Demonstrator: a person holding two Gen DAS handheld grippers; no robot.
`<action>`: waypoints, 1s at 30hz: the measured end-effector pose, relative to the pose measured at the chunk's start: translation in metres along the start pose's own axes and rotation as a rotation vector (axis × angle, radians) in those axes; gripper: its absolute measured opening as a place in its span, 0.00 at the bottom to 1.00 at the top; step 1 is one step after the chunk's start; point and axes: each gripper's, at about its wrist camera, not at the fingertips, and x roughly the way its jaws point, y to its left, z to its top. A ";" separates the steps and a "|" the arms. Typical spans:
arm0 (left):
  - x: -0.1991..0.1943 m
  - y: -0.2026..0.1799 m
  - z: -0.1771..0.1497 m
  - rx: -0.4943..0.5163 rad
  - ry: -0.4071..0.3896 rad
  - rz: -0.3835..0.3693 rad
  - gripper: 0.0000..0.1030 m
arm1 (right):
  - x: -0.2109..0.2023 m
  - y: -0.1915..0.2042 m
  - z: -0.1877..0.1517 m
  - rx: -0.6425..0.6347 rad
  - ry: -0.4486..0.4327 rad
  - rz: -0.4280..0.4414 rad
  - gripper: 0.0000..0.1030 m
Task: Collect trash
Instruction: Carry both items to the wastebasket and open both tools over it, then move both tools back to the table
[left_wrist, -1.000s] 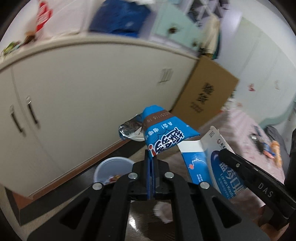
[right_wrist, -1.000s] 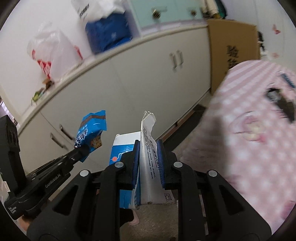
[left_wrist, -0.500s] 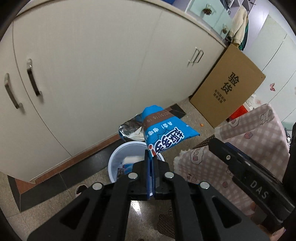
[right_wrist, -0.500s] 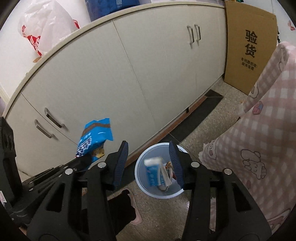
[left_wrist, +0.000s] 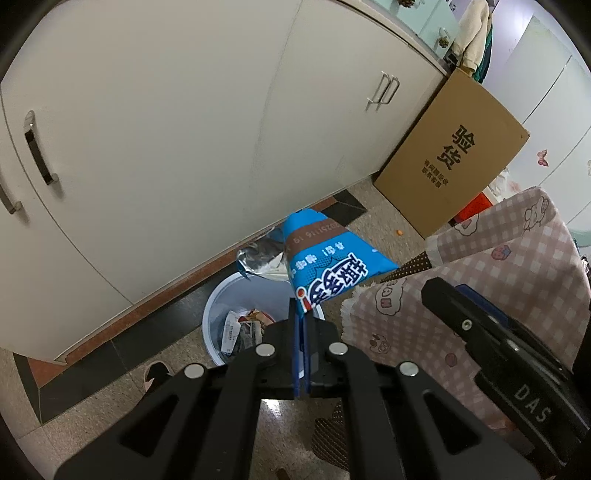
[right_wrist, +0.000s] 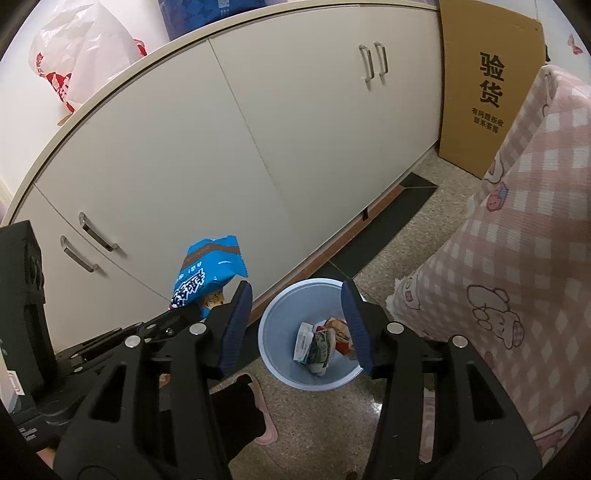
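**Carton dropped, snack bag still held over the bin**

The milk carton (right_wrist: 306, 341) that the right gripper (right_wrist: 299, 325) clamped a second ago now lies inside the bin (right_wrist: 273, 354), among other wrappers, and that gripper's two blue-padded fingers (right_wrist: 236, 325) are spread wide with nothing between them, framing the bin from above. The left gripper (left_wrist: 302, 347) stays clenched on the lower edge of the blue snack bag (left_wrist: 325, 266), which stands up from the jaws just above the bin's far rim (left_wrist: 221, 299); in the right wrist view the bag (right_wrist: 207, 277) hangs to the left of the bin. The bin stands on the speckled floor (right_wrist: 332, 424) close to the foot of the cream cabinet (right_wrist: 221, 166). A pink checked cloth (right_wrist: 524, 258) hangs to the bin's right, and a cardboard box (right_wrist: 480, 81) leans against the cabinet beyond it.
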 end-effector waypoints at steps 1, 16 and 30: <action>0.002 -0.002 0.000 0.001 0.003 0.000 0.02 | -0.001 -0.001 0.000 -0.003 -0.003 -0.007 0.49; 0.031 -0.008 0.009 0.002 0.052 -0.007 0.40 | 0.013 -0.014 -0.004 0.018 0.013 -0.037 0.50; -0.015 -0.009 0.012 -0.019 -0.014 -0.009 0.40 | -0.023 -0.002 0.006 0.004 -0.035 -0.010 0.50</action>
